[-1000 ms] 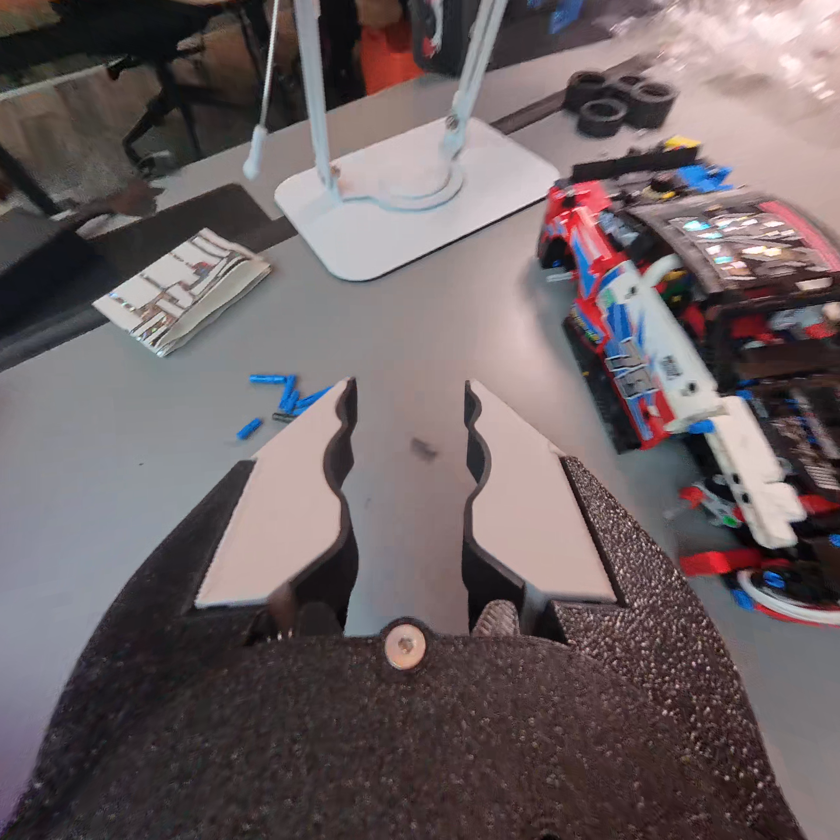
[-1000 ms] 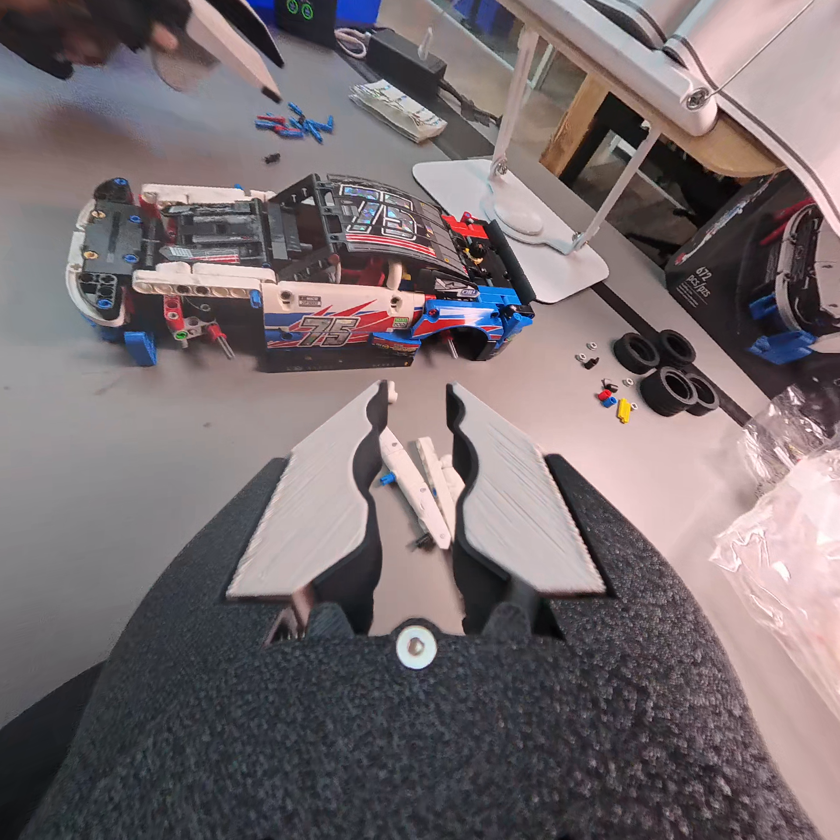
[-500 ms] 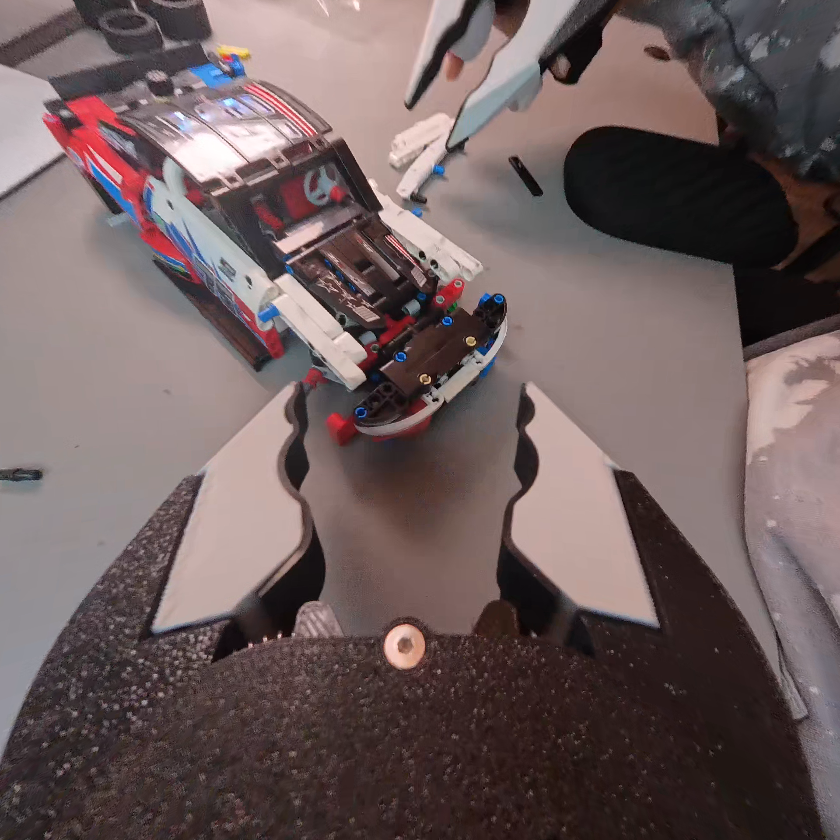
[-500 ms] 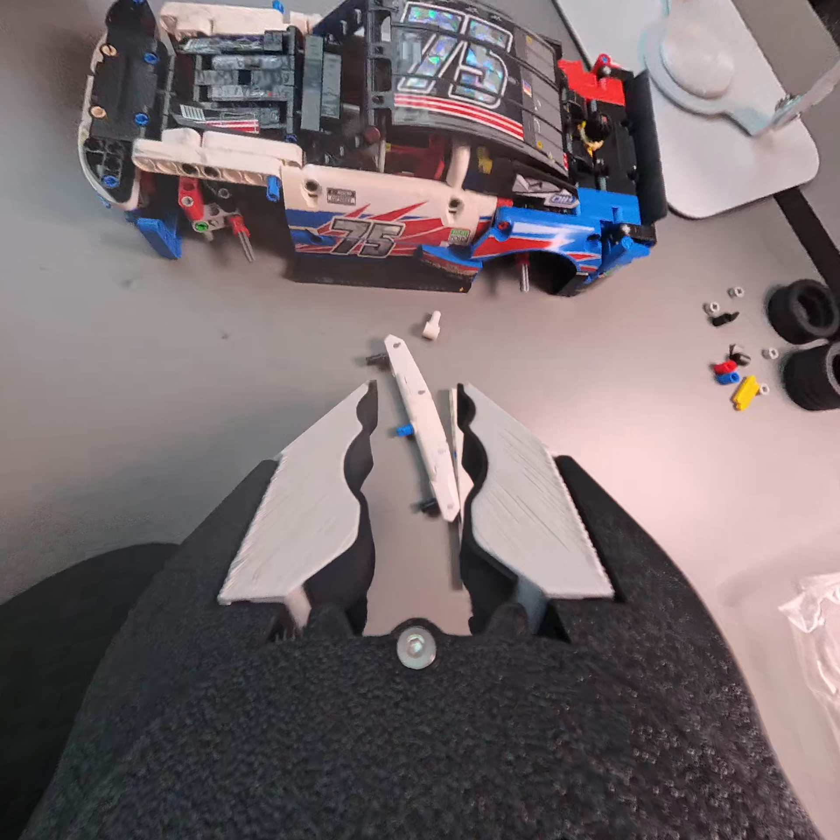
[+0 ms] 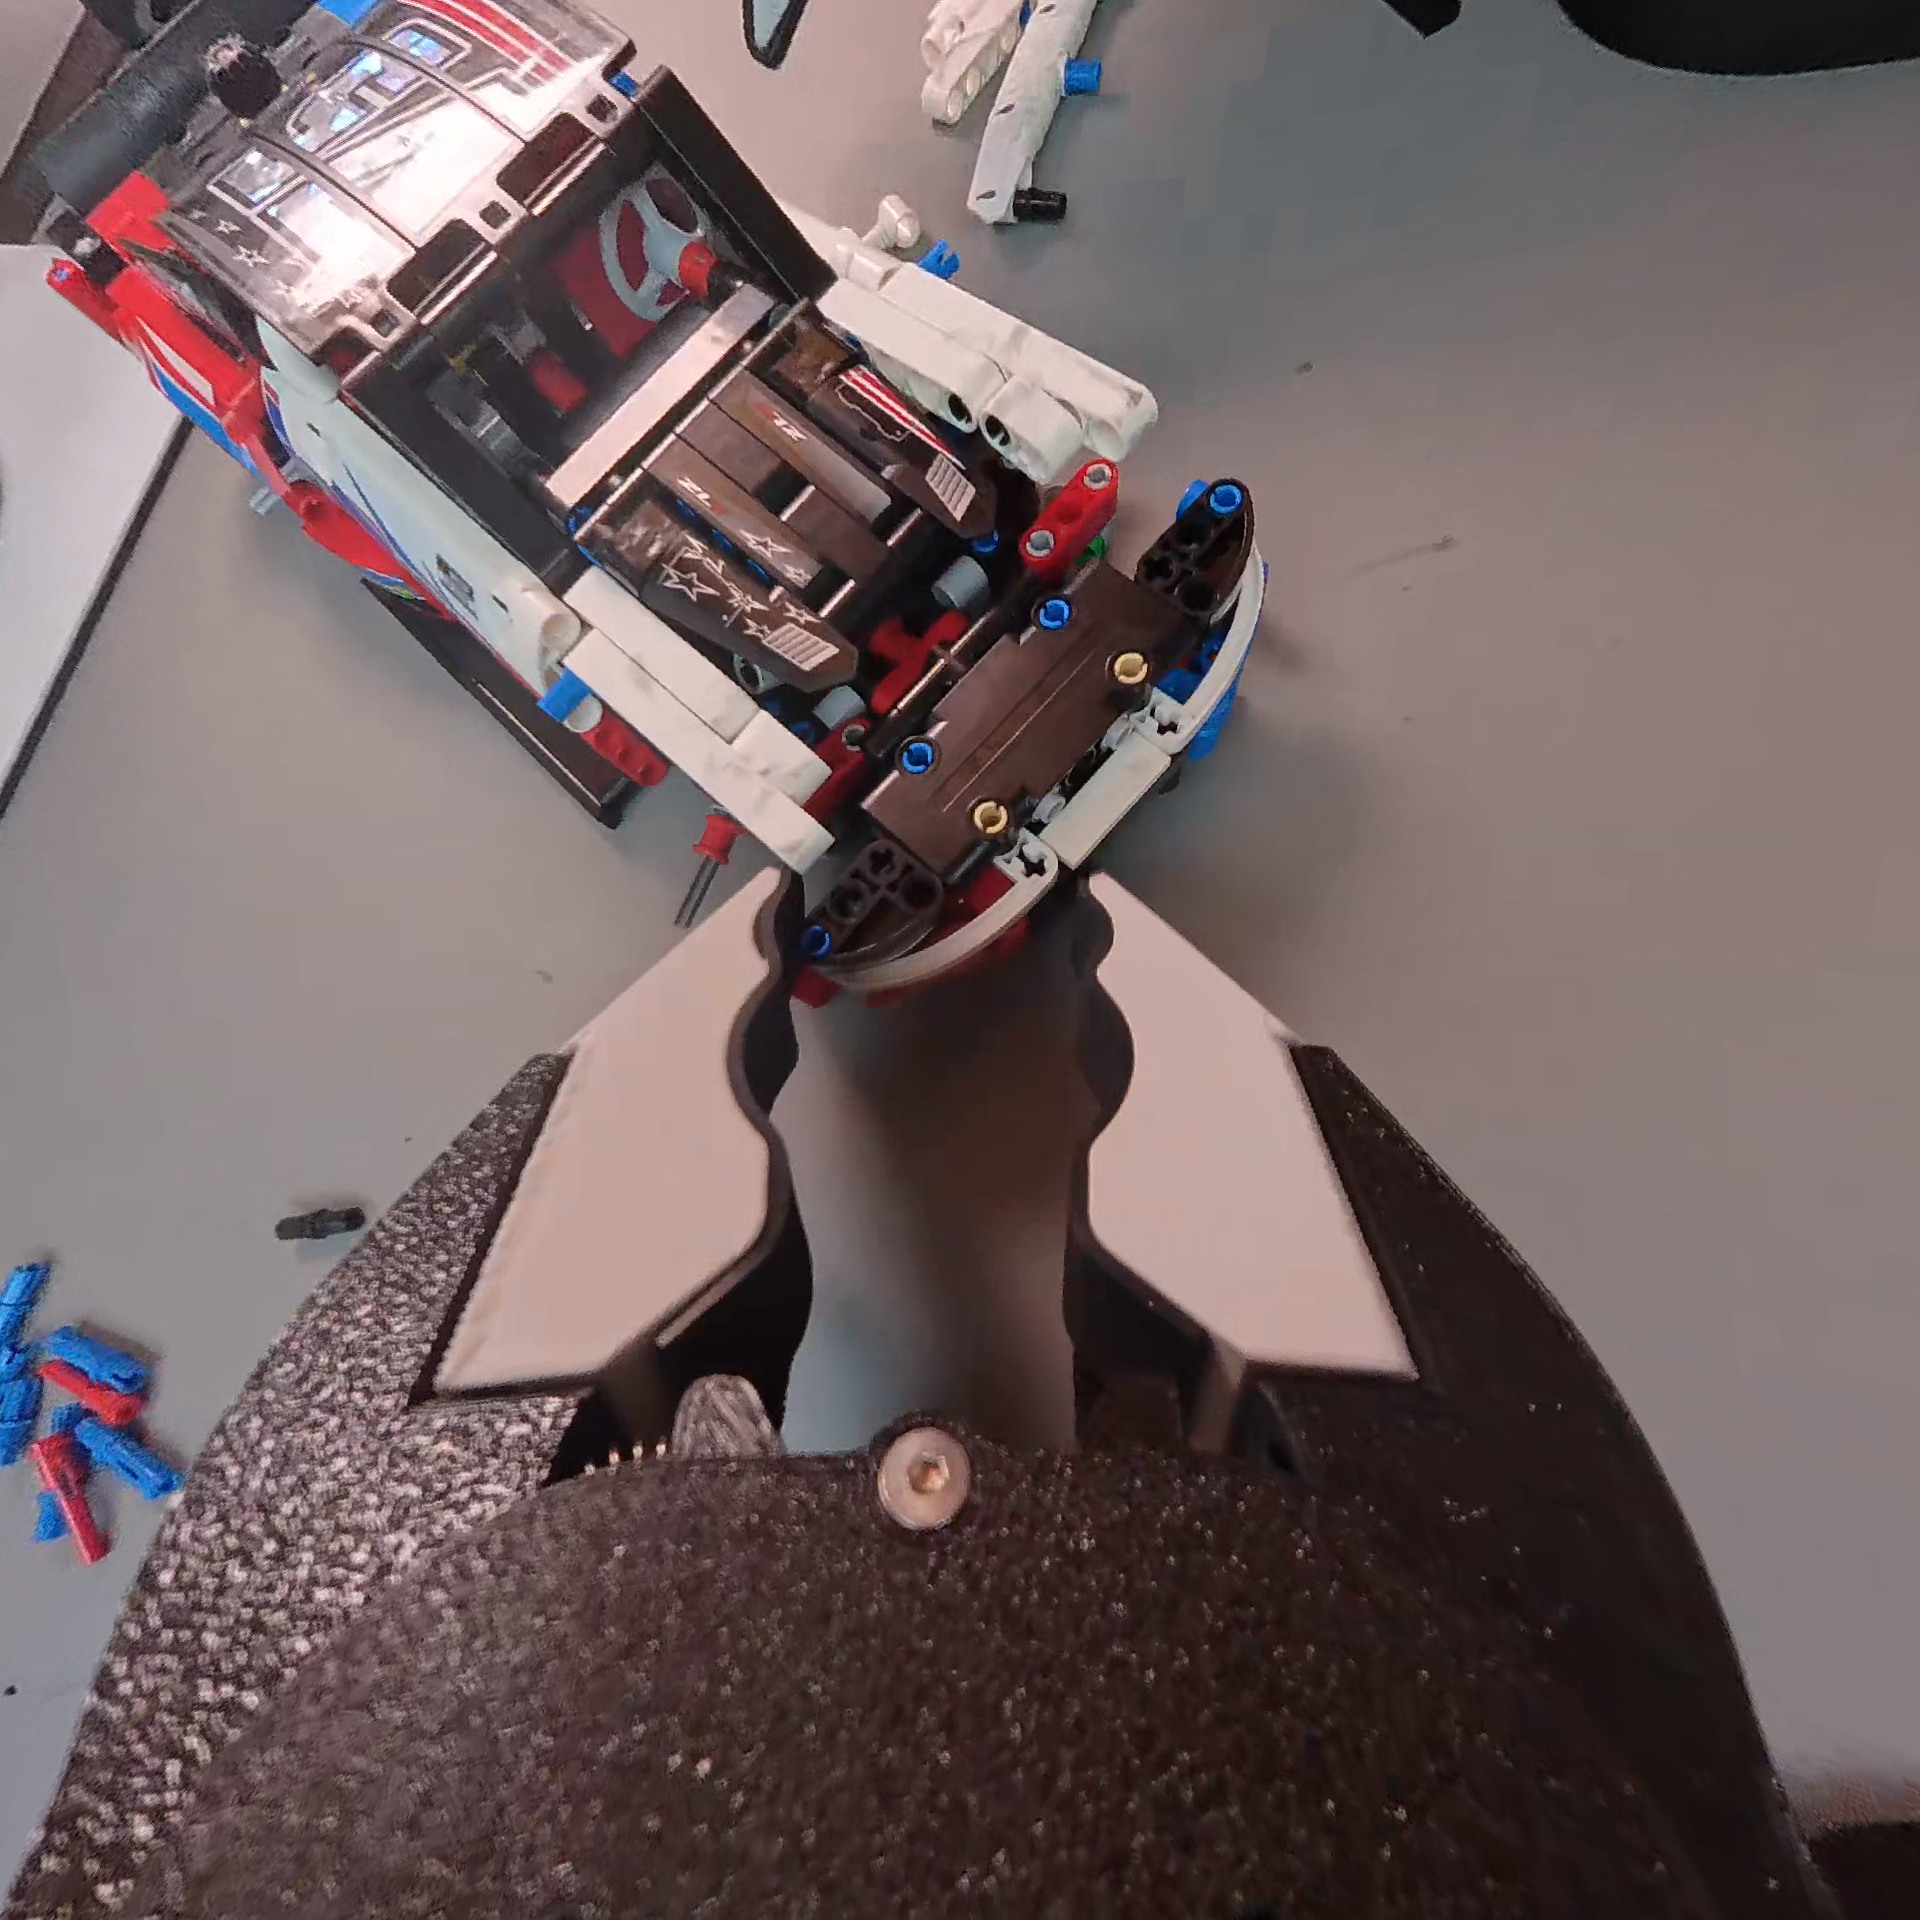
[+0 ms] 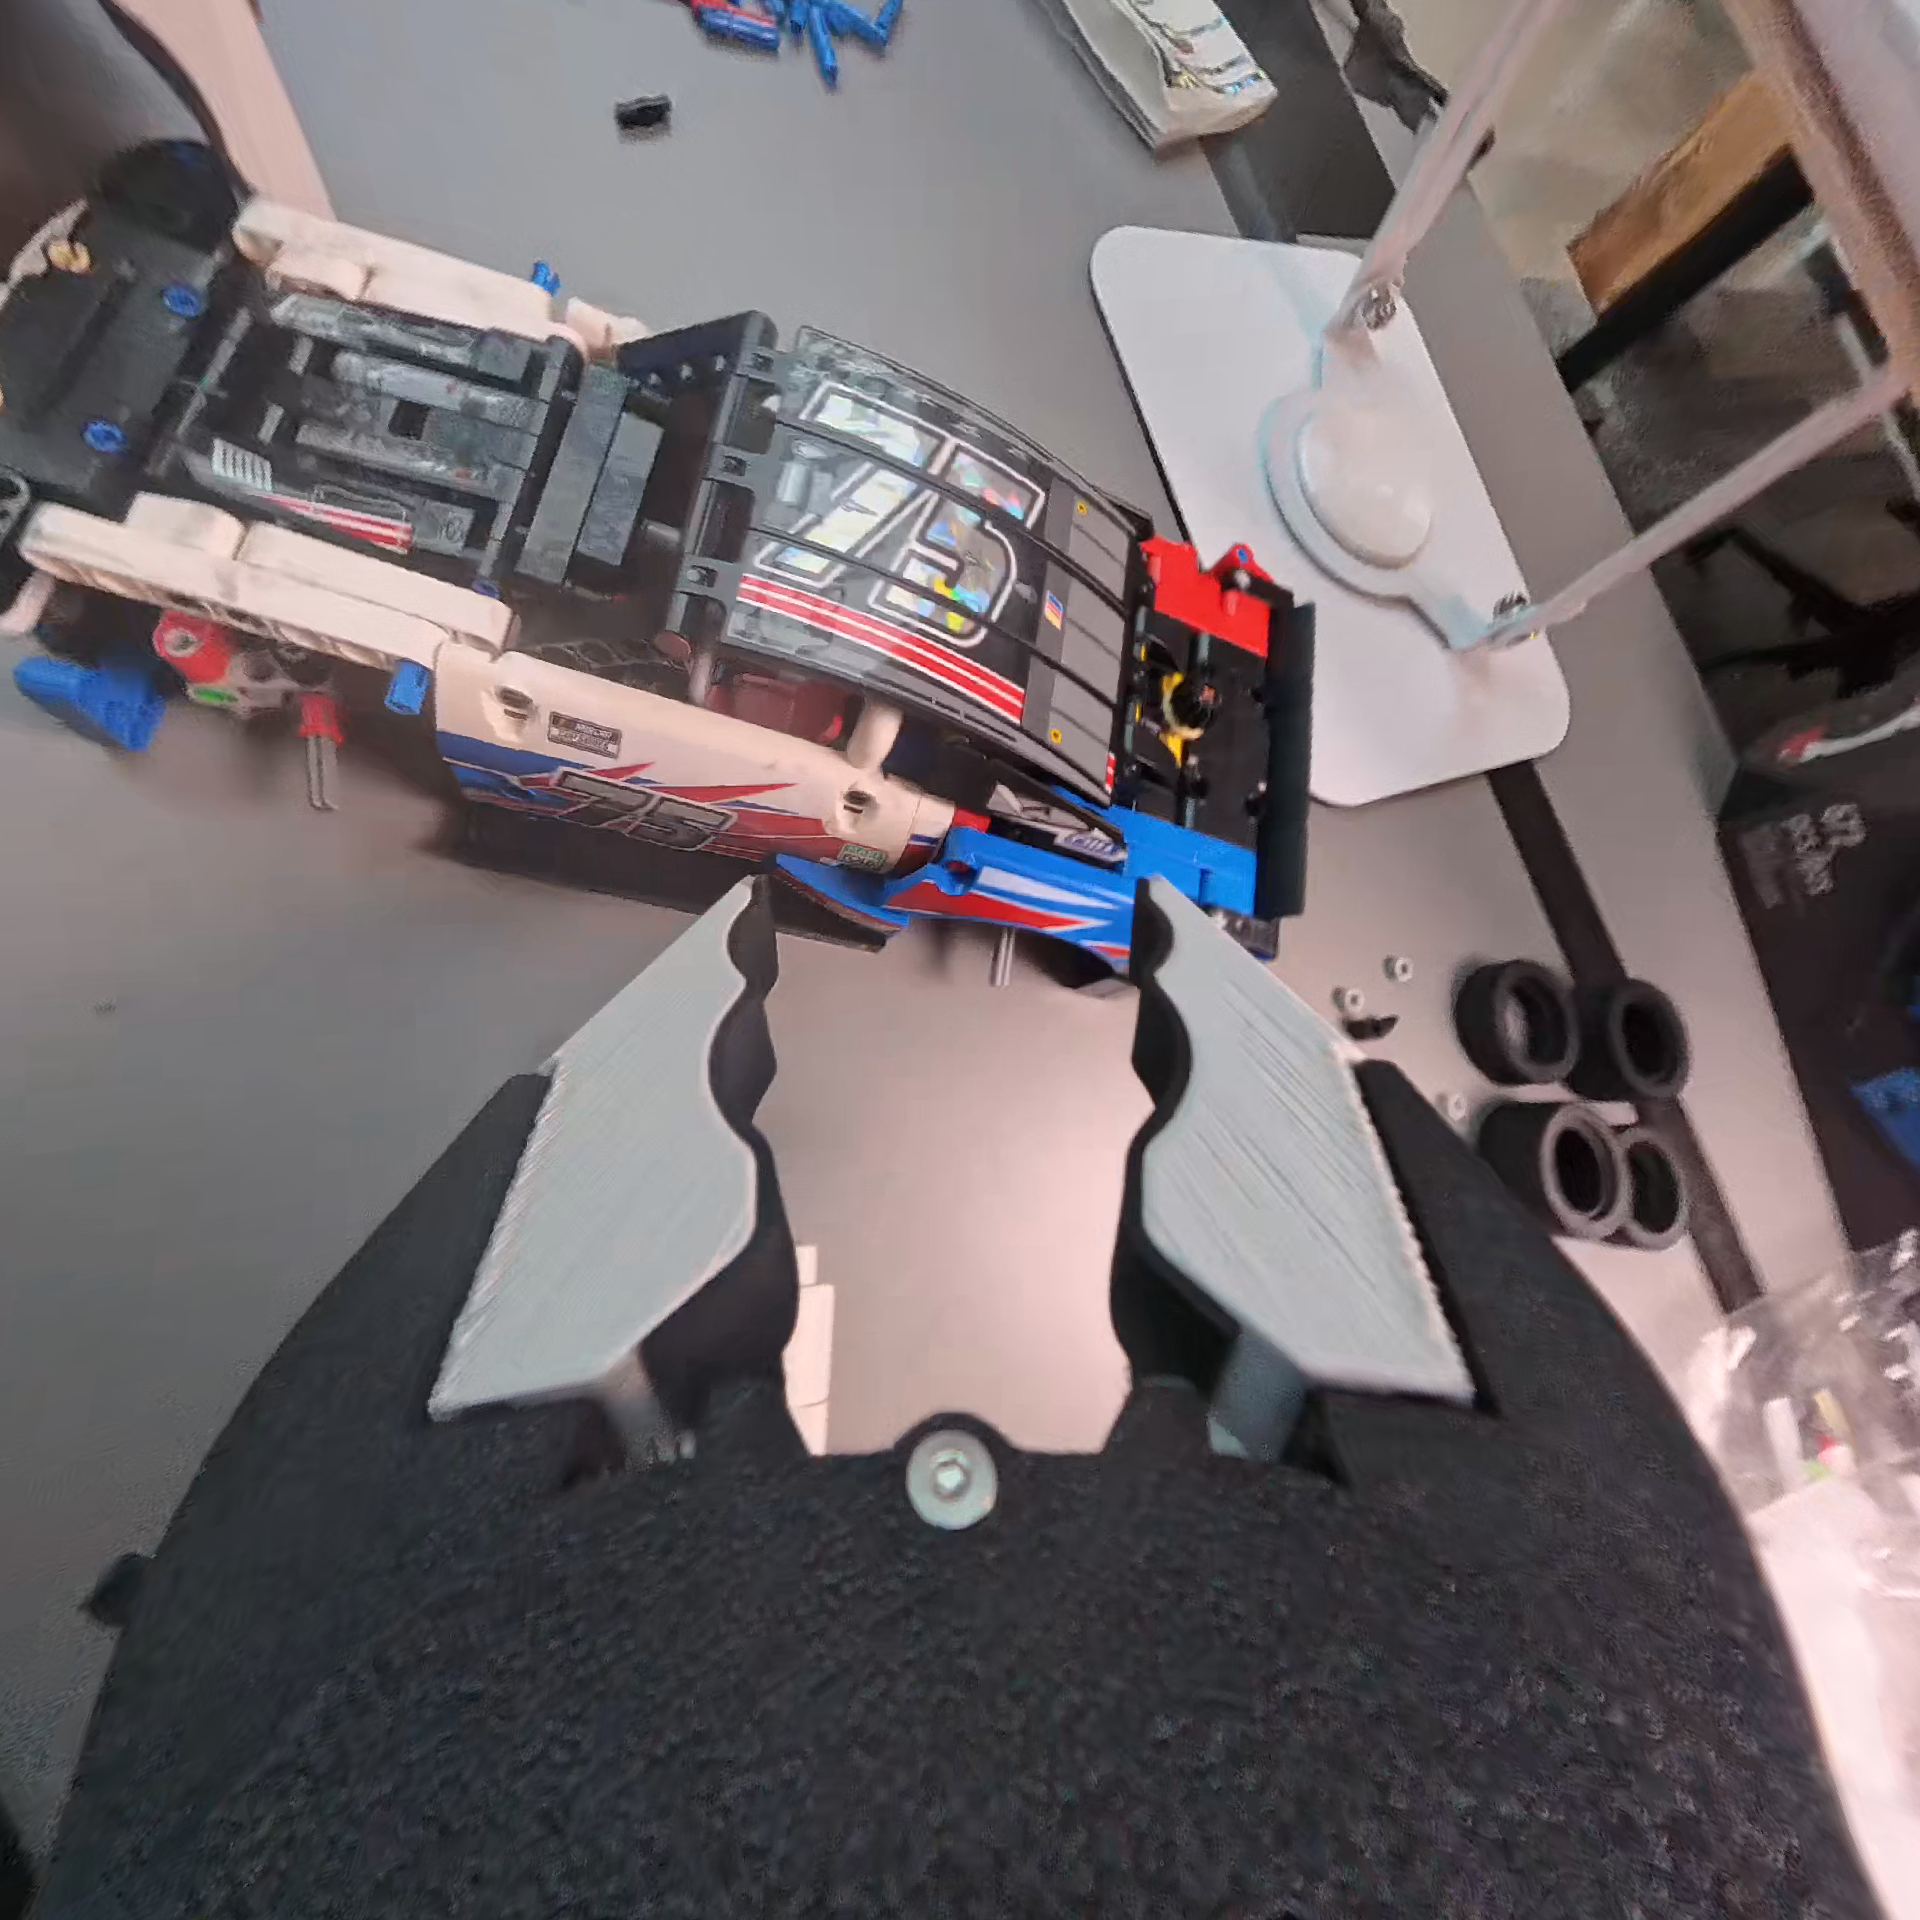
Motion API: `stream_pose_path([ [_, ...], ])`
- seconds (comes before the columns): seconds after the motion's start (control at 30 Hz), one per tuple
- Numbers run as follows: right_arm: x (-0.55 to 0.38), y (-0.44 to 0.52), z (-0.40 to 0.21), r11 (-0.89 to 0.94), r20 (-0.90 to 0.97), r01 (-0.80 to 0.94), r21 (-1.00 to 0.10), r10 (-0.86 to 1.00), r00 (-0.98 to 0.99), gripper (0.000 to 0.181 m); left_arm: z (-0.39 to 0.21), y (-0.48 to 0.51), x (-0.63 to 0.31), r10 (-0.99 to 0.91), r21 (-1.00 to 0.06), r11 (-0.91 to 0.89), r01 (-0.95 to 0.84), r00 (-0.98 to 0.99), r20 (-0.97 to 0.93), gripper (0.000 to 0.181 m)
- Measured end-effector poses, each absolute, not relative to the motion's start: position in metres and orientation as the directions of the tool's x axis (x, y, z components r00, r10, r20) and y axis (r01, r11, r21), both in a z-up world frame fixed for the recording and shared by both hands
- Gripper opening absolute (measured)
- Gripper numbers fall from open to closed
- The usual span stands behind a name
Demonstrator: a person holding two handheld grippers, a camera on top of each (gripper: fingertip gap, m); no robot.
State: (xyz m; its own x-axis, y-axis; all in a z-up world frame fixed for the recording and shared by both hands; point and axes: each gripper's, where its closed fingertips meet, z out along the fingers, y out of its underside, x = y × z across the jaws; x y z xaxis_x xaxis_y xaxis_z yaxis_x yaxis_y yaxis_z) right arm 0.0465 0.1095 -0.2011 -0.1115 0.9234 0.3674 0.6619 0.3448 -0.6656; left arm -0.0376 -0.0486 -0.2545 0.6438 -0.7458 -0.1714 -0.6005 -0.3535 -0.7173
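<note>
A brick-built race car [image 5: 623,468], black, white, red and blue with no wheels on, lies on the grey table [image 5: 1558,727]. My left gripper [image 5: 935,894] has its two tips on either side of the left corner of the car's front bumper [image 5: 914,935] and is closed on it. My right gripper [image 6: 951,894] is wide open and empty, low over the table, with its tips just short of the car's blue rear fender [image 6: 1039,883]. The car's roof [image 6: 883,540] faces up. One finger of the left gripper [image 6: 239,114] shows at the car's nose.
Loose white beams [image 5: 1018,135] lie beyond the car. Blue and red pins [image 5: 73,1392] and a black pin [image 5: 317,1224] lie to the left. Several black tyres [image 6: 1569,1101], small bits [image 6: 1361,1003], a white lamp base [image 6: 1330,468], a booklet [image 6: 1174,62] and plastic bags [image 6: 1818,1434] are at the right.
My left gripper swung from the lamp side to the car's nose and narrowed onto the bumper corner. My right gripper left the white beams, opened wide and moved up to the car's rear fender.
</note>
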Motion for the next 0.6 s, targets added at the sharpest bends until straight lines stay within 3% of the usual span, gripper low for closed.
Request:
stream_pose_path([
  [0.03, 0.041, 0.111, -0.2, 0.414, 0.414, 0.667, -0.62, 0.894, -0.171, 0.071, -0.254, -0.047, -0.04, -0.753, -0.721, -0.343, -0.602, 0.635, -0.171, 0.051],
  [0.17, 0.014, 0.099, -0.196, 0.622, 0.465, 0.66, -0.422, 0.773, -0.432, 0.084, -0.254, -0.04, -0.051, -0.776, -0.735, -0.326, -0.595, 0.612, -0.152, 0.051],
  [0.3, -0.009, 0.092, -0.2, 0.792, 0.429, 0.601, -0.107, 0.582, -0.691, 0.099, -0.254, -0.034, -0.053, -0.801, -0.733, -0.307, -0.607, 0.581, -0.146, 0.051],
  [0.4, -0.018, 0.095, -0.209, 0.847, 0.32, 0.527, 0.071, 0.481, -0.816, 0.106, -0.254, -0.033, -0.053, -0.811, -0.734, -0.303, -0.608, 0.569, -0.137, 0.051],
  [0.5, -0.017, 0.097, -0.227, 0.872, 0.176, 0.464, 0.156, 0.438, -0.882, 0.106, -0.251, -0.033, -0.056, -0.799, -0.749, -0.316, -0.583, 0.589, -0.121, 0.06],
  [0.6, -0.019, 0.097, -0.227, 0.873, 0.112, 0.469, 0.135, 0.457, -0.882, 0.102, -0.237, -0.036, -0.067, -0.759, -0.786, -0.344, -0.514, 0.645, -0.09, 0.07],
])
